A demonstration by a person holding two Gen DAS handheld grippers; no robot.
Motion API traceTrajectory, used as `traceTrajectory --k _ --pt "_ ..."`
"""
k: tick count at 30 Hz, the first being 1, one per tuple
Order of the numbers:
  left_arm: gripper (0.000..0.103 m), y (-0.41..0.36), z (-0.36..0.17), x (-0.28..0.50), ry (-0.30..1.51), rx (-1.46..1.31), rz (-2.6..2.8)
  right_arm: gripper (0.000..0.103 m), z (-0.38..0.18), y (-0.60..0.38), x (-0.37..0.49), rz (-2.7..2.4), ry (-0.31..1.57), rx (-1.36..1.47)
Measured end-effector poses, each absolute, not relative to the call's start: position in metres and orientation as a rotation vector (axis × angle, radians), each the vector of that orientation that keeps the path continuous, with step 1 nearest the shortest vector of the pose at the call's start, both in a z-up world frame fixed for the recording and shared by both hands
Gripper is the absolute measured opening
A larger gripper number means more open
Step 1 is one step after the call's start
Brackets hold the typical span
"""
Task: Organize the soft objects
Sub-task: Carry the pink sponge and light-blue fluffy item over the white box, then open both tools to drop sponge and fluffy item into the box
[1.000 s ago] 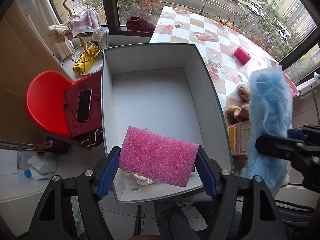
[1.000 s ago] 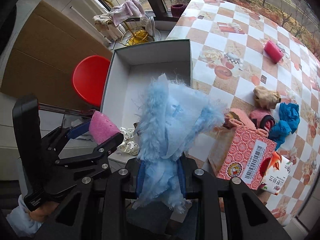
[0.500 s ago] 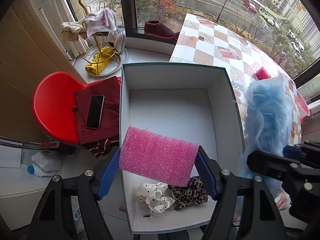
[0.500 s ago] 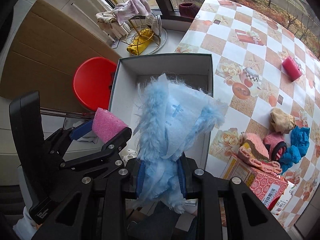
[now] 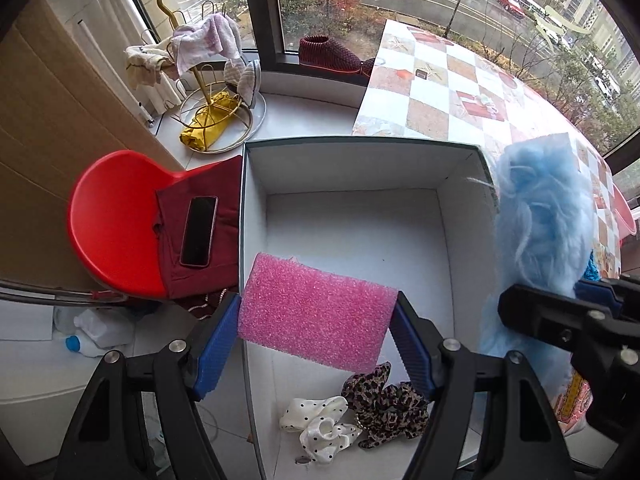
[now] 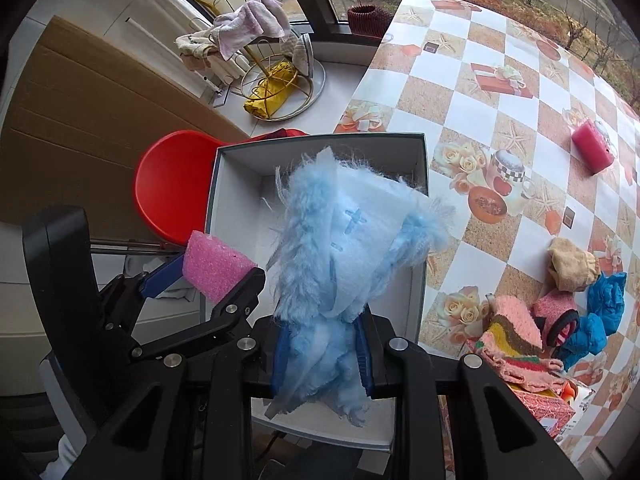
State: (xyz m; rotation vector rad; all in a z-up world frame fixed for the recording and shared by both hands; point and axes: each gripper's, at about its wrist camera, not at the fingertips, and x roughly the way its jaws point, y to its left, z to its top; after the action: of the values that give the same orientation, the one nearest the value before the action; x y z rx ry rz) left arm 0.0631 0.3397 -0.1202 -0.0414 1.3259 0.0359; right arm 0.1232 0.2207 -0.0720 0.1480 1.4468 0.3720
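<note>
Both hands hover over the white box: the left gripper pinches the pink sponge wide, the right gripper clamps blue fluffy fabric narrow, ready to drop beside two scrunchies.

Box sits betw. chair on its left & table on its right. Two scrunchies lie touching in box's near edge, toward near-right corner. Sponge hangs over box's near-left part, furry cloth over its right wall. Phone lies on chair. Rack stands on sill behind chair. Roll sits near table's far-right edge; sock pile near its near-right edge.
</note>
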Motion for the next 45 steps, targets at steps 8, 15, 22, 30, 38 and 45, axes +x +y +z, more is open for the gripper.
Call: traceTrajectory --k 8,15,22,30,38,45 --pt "0.076 0.342 -0.129 0.073 1.34 -0.041 0.052 0.03 -0.078 0.226 0.138 0.361 1.451 0.134" --pt "0.076 0.344 -0.137 0.074 1.362 -0.047 0.052 0.03 -0.086 0.228 0.145 0.356 1.459 0.134" --pt "0.077 0.341 -0.139 0.077 1.369 -0.06 0.033 0.03 -0.09 0.23 0.152 0.367 1.455 0.134" --pt "0.08 0.34 -0.139 0.078 1.388 -0.093 0.029 0.03 -0.09 0.231 0.154 0.379 1.454 0.118" --pt "0.103 0.336 -0.139 0.079 1.388 -0.125 0.018 0.07 -0.085 0.224 0.153 0.367 1.443 0.124" --pt "0.103 0.339 -0.134 0.075 1.367 -0.158 0.027 0.102 -0.079 0.21 0.156 0.325 1.427 0.159"
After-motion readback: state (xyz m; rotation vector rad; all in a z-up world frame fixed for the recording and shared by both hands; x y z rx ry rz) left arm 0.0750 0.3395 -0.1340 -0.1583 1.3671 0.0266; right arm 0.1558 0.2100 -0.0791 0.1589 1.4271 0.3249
